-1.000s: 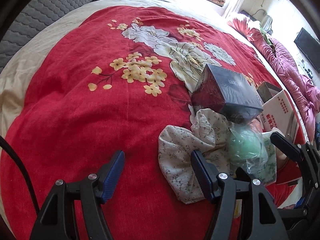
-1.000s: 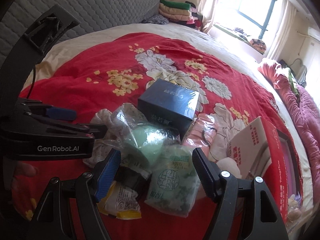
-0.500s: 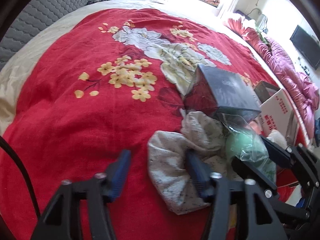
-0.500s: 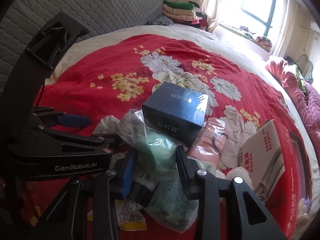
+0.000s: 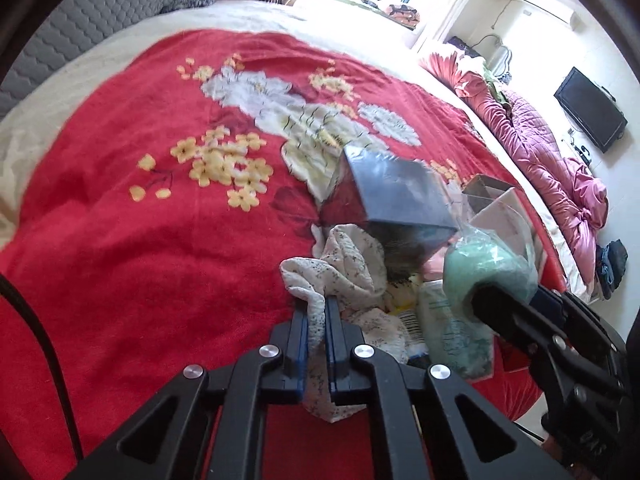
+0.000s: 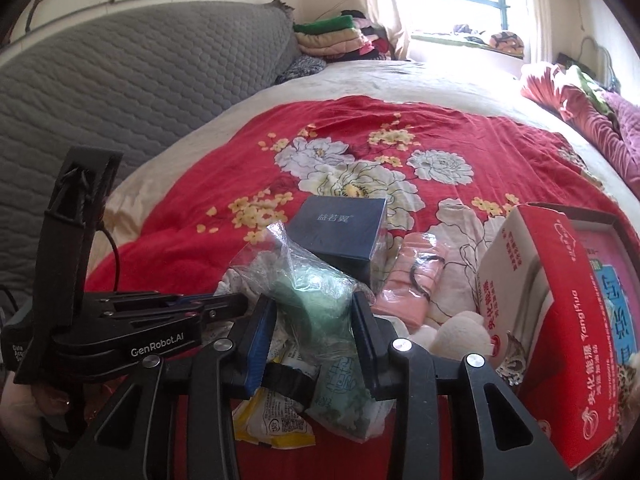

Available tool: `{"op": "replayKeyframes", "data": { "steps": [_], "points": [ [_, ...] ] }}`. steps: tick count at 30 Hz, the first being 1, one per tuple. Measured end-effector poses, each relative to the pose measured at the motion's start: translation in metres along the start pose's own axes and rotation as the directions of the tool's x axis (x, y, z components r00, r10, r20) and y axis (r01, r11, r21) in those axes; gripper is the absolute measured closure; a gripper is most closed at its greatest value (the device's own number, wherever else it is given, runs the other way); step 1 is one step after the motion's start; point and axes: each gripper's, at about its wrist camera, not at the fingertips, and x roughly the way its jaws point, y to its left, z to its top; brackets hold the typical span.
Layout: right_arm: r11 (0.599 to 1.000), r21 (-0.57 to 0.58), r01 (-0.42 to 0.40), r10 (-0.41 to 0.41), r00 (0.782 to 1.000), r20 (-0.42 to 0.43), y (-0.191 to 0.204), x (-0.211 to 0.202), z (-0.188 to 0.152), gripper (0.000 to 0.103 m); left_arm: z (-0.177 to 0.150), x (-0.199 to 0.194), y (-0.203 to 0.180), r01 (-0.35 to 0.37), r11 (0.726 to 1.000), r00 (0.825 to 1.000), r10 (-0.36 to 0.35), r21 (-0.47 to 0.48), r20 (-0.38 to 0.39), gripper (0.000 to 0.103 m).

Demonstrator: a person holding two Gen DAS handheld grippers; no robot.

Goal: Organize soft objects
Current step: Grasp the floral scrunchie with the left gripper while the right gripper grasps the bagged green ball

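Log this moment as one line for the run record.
left gripper: shut on floral cloth | right gripper: shut on bagged green bundle | both lifting off red blanket | dark box: untouched

Red-and-white printed cardboard box: cut off by right frame edge. Yellow-edged printed packet: partly hidden behind black tong arms; its lettering too small to read.

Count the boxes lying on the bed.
2. The dark blue box sits on the red blanket just behind the bagged green item. The red and white carton lies at the right edge. Others may be hidden under the pile.
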Motion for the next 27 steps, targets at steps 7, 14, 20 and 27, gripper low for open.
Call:
{"op": "replayKeyframes", "data": {
  "steps": [7, 14, 20, 27],
  "points": [
    [0.999, 0.048, -0.017, 0.015, 0.999, 0.044, -0.008, -0.024, 0.004, 0.064, -0.003, -0.035, -0.021, -0.011, 0.999, 0.998, 0.009, 0.037, 0.066, 0.096],
    [0.996, 0.087, -0.03, 0.021, 0.995, 0.098, -0.015, -0.052, 0.008, 0.064, -0.004, -0.063, -0.047, -0.07, 0.994, 0.991, 0.06, 0.089, 0.116, 0.096],
    [0.993, 0.109, -0.044, 0.027, 0.988, 0.153, -0.022, -0.08, 0.013, 0.064, -0.002, -0.084, -0.071, -0.078, 0.99, 0.987, 0.059, 0.12, 0.15, 0.096],
    [0.988, 0.146, -0.043, 0.011, 0.977, 0.213, -0.038, -0.112, 0.017, 0.064, 0.001, -0.098, -0.104, -0.081, 0.982, 0.983, 0.05, 0.173, 0.178, 0.096]
  ]
}}
